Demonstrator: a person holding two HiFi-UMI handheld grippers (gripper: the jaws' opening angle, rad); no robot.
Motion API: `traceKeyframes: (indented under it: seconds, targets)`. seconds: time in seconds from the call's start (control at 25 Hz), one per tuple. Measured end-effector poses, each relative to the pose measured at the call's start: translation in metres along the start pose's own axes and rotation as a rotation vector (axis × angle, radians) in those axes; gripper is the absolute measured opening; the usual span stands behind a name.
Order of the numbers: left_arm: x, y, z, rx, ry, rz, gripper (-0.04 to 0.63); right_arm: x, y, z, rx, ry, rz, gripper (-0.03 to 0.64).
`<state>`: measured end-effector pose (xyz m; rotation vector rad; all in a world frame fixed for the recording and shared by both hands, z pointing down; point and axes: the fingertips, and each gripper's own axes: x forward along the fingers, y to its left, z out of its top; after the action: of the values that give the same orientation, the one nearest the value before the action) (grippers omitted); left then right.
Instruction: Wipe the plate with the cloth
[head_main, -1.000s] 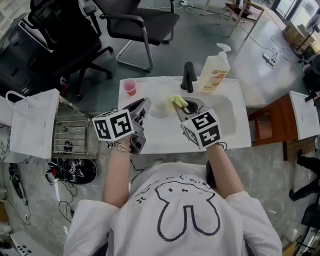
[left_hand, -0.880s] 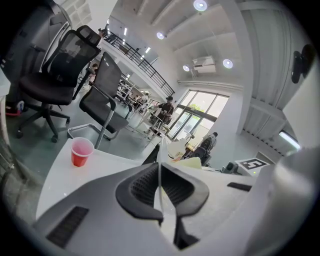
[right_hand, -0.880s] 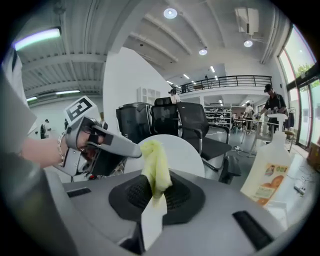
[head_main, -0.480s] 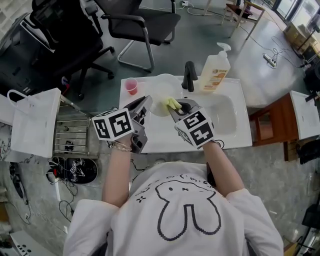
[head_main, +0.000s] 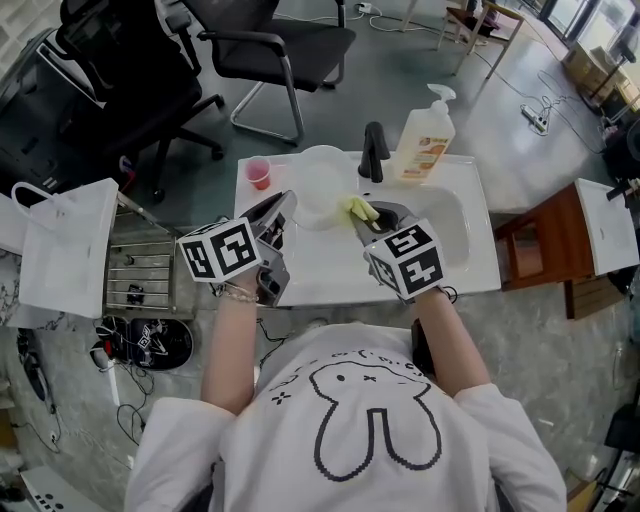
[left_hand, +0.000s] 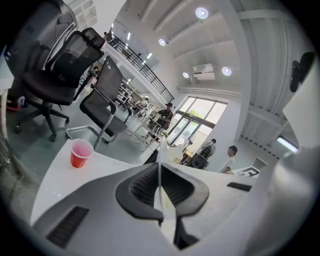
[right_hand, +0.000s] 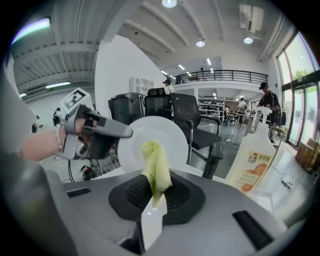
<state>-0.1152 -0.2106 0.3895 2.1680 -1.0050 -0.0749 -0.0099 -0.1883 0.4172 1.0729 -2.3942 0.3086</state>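
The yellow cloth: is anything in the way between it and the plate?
Nothing visible. The cloth, pinched in the right gripper, sits right in front of the plate, which the left gripper holds upright by its edge. The faucet and soap bottle stand off to the side.

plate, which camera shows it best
The right gripper view: the plate stands upright, its face toward the camera, partly covered by the cloth. The head view shows it foreshortened from above. The left gripper view shows only its thin edge between the jaws.
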Motion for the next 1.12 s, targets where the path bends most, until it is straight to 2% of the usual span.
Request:
traceKeyframes:
  seconds: [0.2,0.32,0.4,0.56,0.76,0.96,1.12]
  targets:
    - [-0.001,-0.001,-0.001,0.000,-0.029,-0.009,0.018,-0.003,0.031,0.035,0.050,-0.101,0.108,0.049]
    - [-0.001,-0.005,-0.002,0.003,-0.031,-0.017,0.018,0.004,0.050,0.045,0.108,-0.124,0.181,0.049]
    - [-0.001,-0.008,-0.002,0.002,-0.034,-0.023,0.018,0.010,0.060,0.048,0.110,-0.124,0.201,0.049]
    - [-0.004,-0.009,0.003,-0.032,-0.062,-0.041,0.018,0.021,0.069,0.042,0.030,-0.075,0.191,0.049]
    - [-0.006,-0.008,0.004,-0.004,-0.064,-0.039,0.020,0.025,0.068,0.017,-0.109,0.030,0.158,0.049]
    - [-0.009,-0.006,0.002,0.013,-0.062,-0.059,0.020,0.023,0.049,-0.006,-0.150,0.119,0.101,0.049]
    - [-0.007,-0.013,0.001,0.081,-0.047,-0.081,0.020,0.021,0.024,-0.014,-0.142,0.138,0.045,0.049]
